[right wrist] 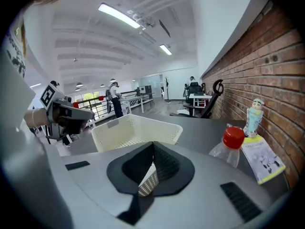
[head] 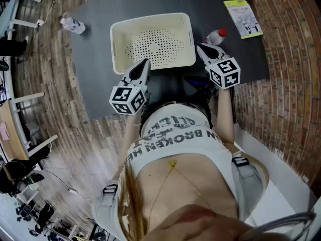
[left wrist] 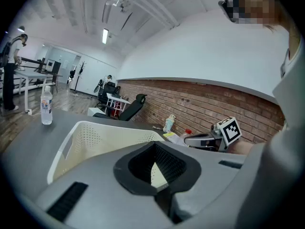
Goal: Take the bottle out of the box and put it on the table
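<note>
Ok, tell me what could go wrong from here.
1. The red-capped bottle sits on the table close beside the right gripper; a sideways swing could knock it over.
2. The clear bottle stands at the table's left edge; a bump to the table or the basket might send it off.
3. The right gripper and the left gripper are both shut and empty; either would probably shove a bottle away unless opened first.

on the table [head: 100,74] a bottle [head: 216,36] is just right of the box [head: 150,18], another bottle [head: 73,25] well left
</note>
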Available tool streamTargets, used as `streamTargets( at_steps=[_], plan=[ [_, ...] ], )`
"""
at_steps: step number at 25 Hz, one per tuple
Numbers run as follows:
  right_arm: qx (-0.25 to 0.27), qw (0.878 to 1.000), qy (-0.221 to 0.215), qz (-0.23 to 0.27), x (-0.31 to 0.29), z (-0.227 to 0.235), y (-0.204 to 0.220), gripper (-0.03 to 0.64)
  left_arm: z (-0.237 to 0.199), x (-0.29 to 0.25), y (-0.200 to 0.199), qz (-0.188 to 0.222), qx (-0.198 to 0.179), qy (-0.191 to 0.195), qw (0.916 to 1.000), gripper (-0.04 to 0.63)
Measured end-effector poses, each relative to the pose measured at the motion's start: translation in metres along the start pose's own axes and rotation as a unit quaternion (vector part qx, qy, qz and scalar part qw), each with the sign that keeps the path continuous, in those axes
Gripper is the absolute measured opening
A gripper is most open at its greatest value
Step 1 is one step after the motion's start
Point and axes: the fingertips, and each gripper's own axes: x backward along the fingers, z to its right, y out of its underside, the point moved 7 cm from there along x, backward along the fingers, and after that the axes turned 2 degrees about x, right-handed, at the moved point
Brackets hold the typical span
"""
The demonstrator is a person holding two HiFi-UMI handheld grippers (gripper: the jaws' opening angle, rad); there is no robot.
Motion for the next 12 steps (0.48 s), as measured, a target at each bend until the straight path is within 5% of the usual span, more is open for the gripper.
streamTargets(
  at_steps=[12],
  plan=[
    [0.041, 0.988, -0.119, 0.091, -0.021, -0.056, -0.029, 0.008, 0.008, -0.003, -0.009, 0.02, -0.011, 0.016, 0.9996, 0.005]
  ],
)
